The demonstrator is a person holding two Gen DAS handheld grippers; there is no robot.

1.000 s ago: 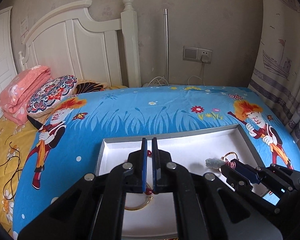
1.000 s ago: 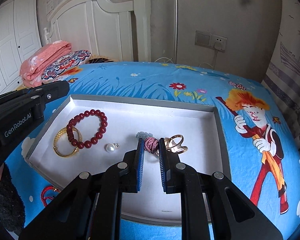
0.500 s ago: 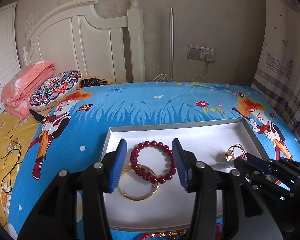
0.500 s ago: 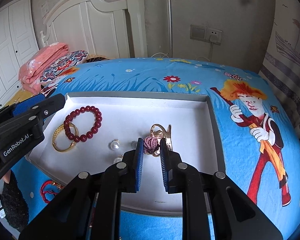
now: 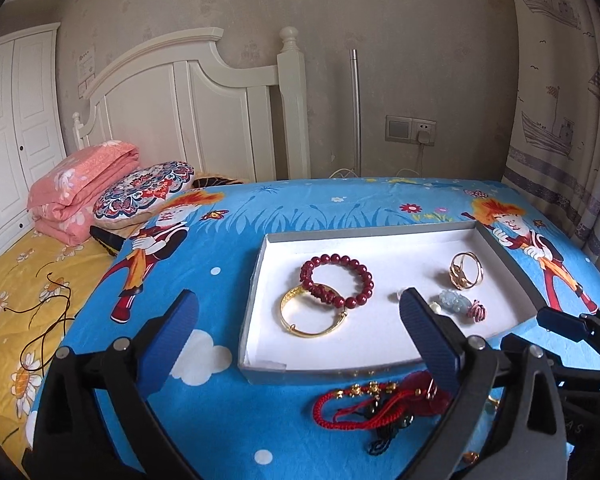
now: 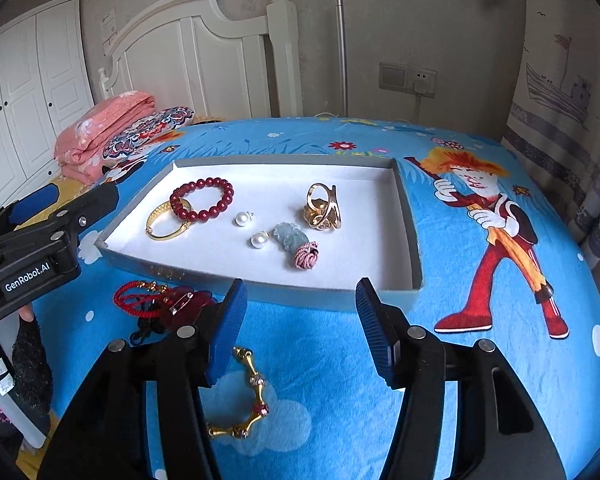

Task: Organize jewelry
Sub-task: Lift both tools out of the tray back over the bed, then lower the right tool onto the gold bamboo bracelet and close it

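Both grippers, left (image 5: 300,336) and right (image 6: 298,330), are seen with jaws just opened wide and empty, short of the tray (image 6: 404,200), where the bracelet (image 6: 202,205), ring (image 6: 323,208) and pendant (image 6: 290,236) lie.

right hand-held gripper (image 6: 300,328) jaws just opening, empty; pink knot (image 6: 307,255) in tray (image 6: 404,216).

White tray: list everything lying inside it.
Inside the white tray: a red bead bracelet overlapping a gold bangle, two pearls, a jade pendant with a pink knot, and a gold ring. Part of the bangle is covered.
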